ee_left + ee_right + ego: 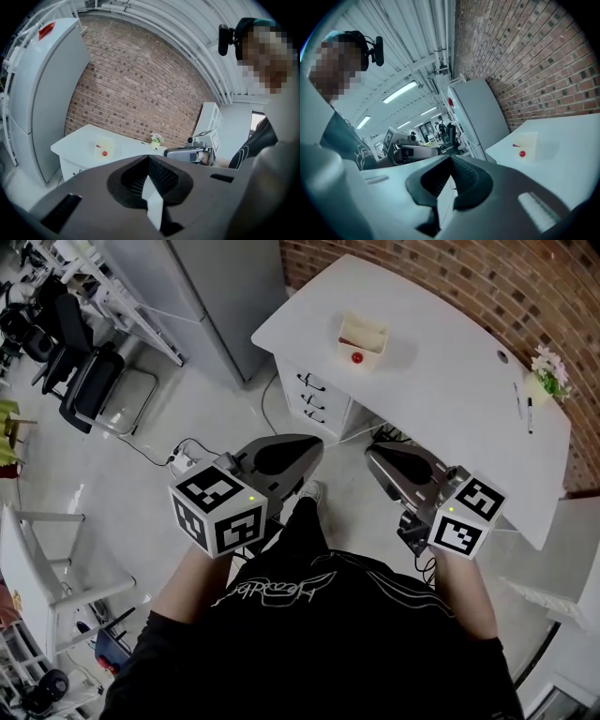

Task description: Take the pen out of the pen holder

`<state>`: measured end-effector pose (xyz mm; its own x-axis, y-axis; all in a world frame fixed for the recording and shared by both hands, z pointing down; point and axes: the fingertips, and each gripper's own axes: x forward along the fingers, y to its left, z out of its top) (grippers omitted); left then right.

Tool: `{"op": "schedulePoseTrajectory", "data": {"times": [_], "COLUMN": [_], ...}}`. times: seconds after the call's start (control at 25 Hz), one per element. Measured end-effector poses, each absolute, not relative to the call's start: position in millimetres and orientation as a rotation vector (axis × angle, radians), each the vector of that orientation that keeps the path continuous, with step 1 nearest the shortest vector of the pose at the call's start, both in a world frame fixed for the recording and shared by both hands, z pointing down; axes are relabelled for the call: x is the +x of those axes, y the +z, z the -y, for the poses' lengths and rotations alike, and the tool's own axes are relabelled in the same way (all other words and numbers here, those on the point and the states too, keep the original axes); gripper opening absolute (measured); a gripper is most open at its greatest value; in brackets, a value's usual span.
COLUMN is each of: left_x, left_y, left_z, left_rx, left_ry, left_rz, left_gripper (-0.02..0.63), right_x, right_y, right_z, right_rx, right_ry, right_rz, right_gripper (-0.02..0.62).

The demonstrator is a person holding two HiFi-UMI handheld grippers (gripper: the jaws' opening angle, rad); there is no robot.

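A white desk (441, 371) stands ahead by the brick wall. On its near-left part sits a cream open-topped holder (363, 337) with a small red ball (356, 357) at its front; the same holder (104, 146) (528, 143) appears in both gripper views. Two pens (529, 414) lie flat at the desk's far right, beside a small flower pot (547, 376). My left gripper (309, 448) (149, 158) and right gripper (377, 456) (451, 158) are held side by side over the floor, short of the desk. Both are shut with nothing between the jaws.
A tall grey cabinet (206, 287) stands left of the desk, with a drawer unit (314, 395) under the desk's left end. Black chairs (89, 381) and shelving line the far left. A power strip and cables (187, 460) lie on the floor near my feet.
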<state>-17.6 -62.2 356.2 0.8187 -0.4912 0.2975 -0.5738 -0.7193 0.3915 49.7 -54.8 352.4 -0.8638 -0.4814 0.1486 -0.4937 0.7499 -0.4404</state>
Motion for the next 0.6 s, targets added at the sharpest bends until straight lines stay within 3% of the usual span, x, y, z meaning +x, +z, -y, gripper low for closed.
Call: {"op": "schedulePoseTrajectory", "data": {"times": [0.6], "left_x": [-19.7], "left_y": [380.7], "left_z": [205.6], "left_rx": [2.477], "left_ry": [0.321], "left_rz": [0.662], "left_gripper": [0.003], "right_x": [51.5], "right_y": [372.9], "right_z": [191.6], "right_rx": [0.96], "right_ry": [0.828], "right_rz": [2.815], "right_gripper": [0.003]}}
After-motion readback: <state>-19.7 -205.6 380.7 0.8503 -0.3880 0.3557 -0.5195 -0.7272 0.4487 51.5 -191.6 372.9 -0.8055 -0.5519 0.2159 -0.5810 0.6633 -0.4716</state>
